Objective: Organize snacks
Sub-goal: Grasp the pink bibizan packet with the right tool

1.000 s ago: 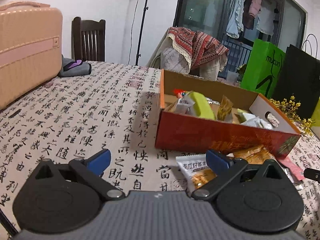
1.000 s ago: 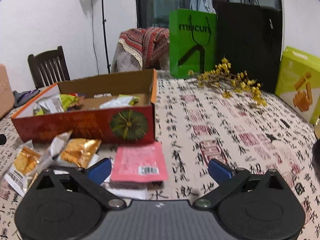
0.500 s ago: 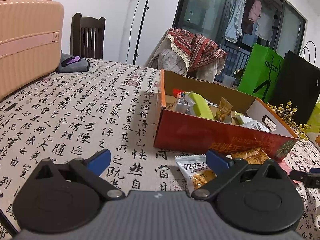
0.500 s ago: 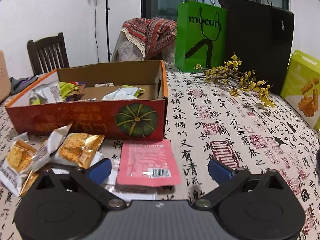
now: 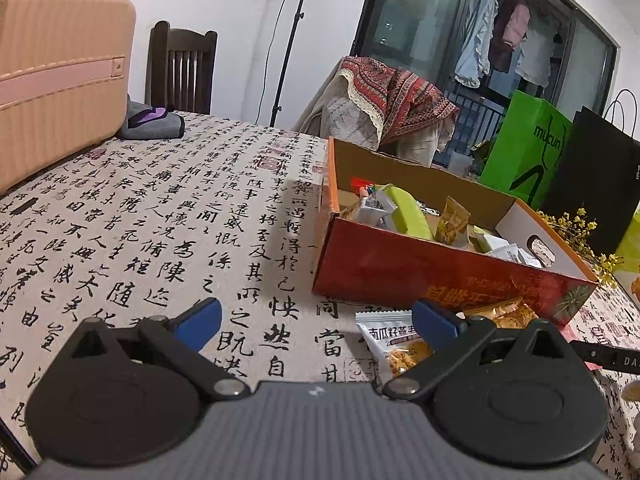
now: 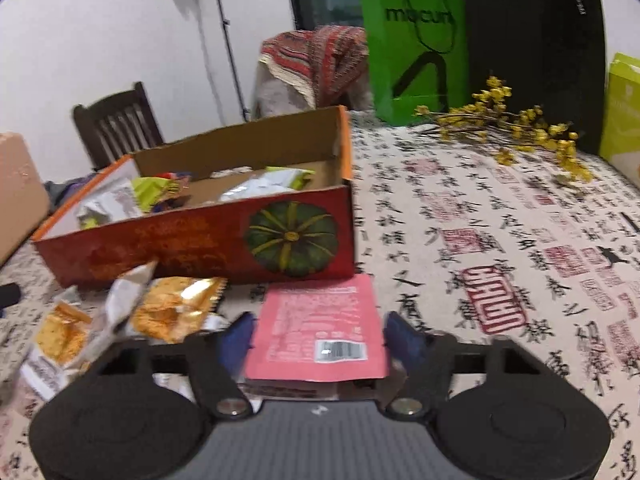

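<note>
Between right gripper (image 6: 318, 330) fingers: pink packet (image 6: 320, 326), flat on tablecloth (image 6: 480, 208) right at red box (image 6: 200, 240) front wall. Jaws closing, pads not quite on it yet. Left gripper (image 5: 316, 316) wide apart, empty, white packet (image 5: 394, 340) by its right finger. Looks like pickup step; next: pinch, lift over box rim, drop in.

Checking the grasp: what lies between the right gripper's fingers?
The pink snack packet lies flat between the closing right gripper fingers, shown in the right wrist view.
</note>
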`<action>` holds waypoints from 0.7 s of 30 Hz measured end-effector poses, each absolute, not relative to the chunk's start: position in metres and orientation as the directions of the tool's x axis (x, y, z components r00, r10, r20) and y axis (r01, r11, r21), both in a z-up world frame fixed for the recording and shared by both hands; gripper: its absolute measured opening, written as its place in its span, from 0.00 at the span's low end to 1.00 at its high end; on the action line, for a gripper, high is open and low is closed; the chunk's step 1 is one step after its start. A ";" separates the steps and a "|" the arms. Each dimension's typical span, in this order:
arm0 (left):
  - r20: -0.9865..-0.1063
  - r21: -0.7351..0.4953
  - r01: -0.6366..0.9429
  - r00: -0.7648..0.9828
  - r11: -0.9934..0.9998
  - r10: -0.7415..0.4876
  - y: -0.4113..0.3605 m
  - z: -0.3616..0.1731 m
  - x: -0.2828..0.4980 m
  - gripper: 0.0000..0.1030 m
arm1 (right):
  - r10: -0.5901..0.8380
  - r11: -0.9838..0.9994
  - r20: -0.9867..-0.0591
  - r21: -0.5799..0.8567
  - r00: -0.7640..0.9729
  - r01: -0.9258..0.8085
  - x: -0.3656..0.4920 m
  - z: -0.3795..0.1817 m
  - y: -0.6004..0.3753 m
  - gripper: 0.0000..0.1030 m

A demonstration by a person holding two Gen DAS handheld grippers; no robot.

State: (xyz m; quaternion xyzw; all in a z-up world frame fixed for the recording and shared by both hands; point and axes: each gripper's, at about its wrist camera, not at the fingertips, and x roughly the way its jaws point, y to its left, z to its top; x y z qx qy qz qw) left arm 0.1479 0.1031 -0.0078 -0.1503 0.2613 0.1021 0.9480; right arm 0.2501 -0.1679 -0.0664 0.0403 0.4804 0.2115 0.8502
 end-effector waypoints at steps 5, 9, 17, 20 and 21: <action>-0.533 -0.239 -0.277 0.838 0.931 0.113 0.105 -0.009 0.149 1.00 | 0.379 0.918 -0.798 0.260 0.469 -0.300 0.250 -0.064 -0.172 0.65; -0.535 -0.240 -0.278 0.837 0.930 0.112 0.105 -0.009 0.149 1.00 | 0.373 0.923 -0.771 0.254 0.516 -0.288 0.243 -0.054 -0.179 0.65; -0.550 -0.233 -0.287 0.827 0.929 0.117 0.104 -0.011 0.152 1.00 | 0.363 0.930 -0.709 0.241 0.605 -0.277 0.220 -0.039 -0.193 0.65; -0.569 -0.219 -0.298 0.813 0.929 0.126 0.103 -0.010 0.155 1.00 | 0.374 0.927 -0.688 0.250 0.622 -0.280 0.217 -0.039 -0.195 0.65; -0.574 -0.218 -0.297 0.810 0.930 0.124 0.102 -0.010 0.156 1.00 | 0.378 0.925 -0.683 0.255 0.625 -0.281 0.217 -0.039 -0.196 0.65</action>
